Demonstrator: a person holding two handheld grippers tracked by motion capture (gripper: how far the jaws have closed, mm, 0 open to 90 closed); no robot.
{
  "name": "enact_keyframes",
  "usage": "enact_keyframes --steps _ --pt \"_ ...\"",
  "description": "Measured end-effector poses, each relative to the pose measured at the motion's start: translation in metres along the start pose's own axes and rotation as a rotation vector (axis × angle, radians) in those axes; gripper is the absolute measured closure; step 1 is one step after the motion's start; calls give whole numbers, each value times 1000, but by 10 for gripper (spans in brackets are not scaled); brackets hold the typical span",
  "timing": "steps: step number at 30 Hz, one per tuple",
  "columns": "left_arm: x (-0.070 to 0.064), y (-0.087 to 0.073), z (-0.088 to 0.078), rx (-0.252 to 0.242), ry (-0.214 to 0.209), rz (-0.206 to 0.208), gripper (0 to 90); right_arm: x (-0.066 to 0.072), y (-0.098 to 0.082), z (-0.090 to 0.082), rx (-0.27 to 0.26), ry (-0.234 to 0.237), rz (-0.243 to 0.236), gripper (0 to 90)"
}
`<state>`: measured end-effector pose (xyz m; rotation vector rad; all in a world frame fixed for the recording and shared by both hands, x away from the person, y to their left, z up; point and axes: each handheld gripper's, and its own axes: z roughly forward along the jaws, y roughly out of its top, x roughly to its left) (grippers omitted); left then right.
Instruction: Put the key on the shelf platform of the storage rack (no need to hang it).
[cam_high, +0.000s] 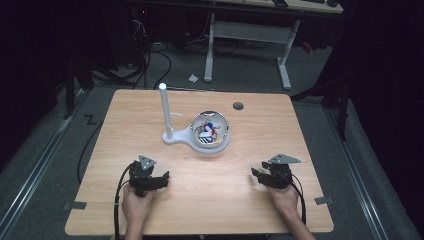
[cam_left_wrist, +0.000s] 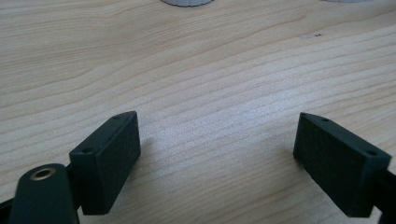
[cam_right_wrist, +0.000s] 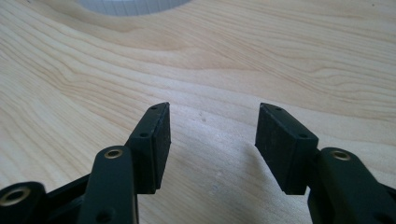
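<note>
Nearest the person's edge of the wooden table (cam_high: 210, 200), two forearms are coming in from below, each hand holding a black gripper low over the bare wood. The left gripper (cam_high: 161, 180) is sitting at the near left part of the tabletop, its jaws pointing inward and standing wide apart with nothing between them; in the left gripper view (cam_left_wrist: 217, 149) the two black pads are spread to either side with only wood grain showing in the gap. A black cable is trailing from it back along the left wrist.

The right gripper (cam_high: 258, 175) is resting at the near right part of the tabletop, well apart from the left one, with a grey three-cornered plate on top. Its jaws are also standing apart and are gripping nothing; in the right gripper view (cam_right_wrist: 212, 140) the pads are framing bare wood, a little closer together than the left pair.

Farther out, around the middle of the table and well beyond both grippers, a white bowl (cam_high: 226, 141) is holding a small heap of colourful bits, too small to tell apart. It is sitting on a white base that is also carrying a white upright post (cam_high: 164, 112) just to its left. The bowl's pale rim is showing at the top edge of both gripper views.

Beyond the bowl, a round dark hole (cam_high: 238, 106) is sitting near the table's far edge. Past the table, a white-legged desk (cam_high: 250, 35) is standing on a grey floor among dark cables.
</note>
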<state>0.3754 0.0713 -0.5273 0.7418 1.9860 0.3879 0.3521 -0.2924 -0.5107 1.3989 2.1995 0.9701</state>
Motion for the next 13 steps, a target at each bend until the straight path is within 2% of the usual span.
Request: enact_keyframes --steps 4,9,13 --pt "0 0 0 0 0 0 151 -1 -3 5 26 -16 -10 443" --pt "0 0 0 -1 1 -1 151 2 -5 6 16 -39 -44 439" --pt "0 0 0 0 0 -1 151 2 -5 6 17 -38 -53 438"
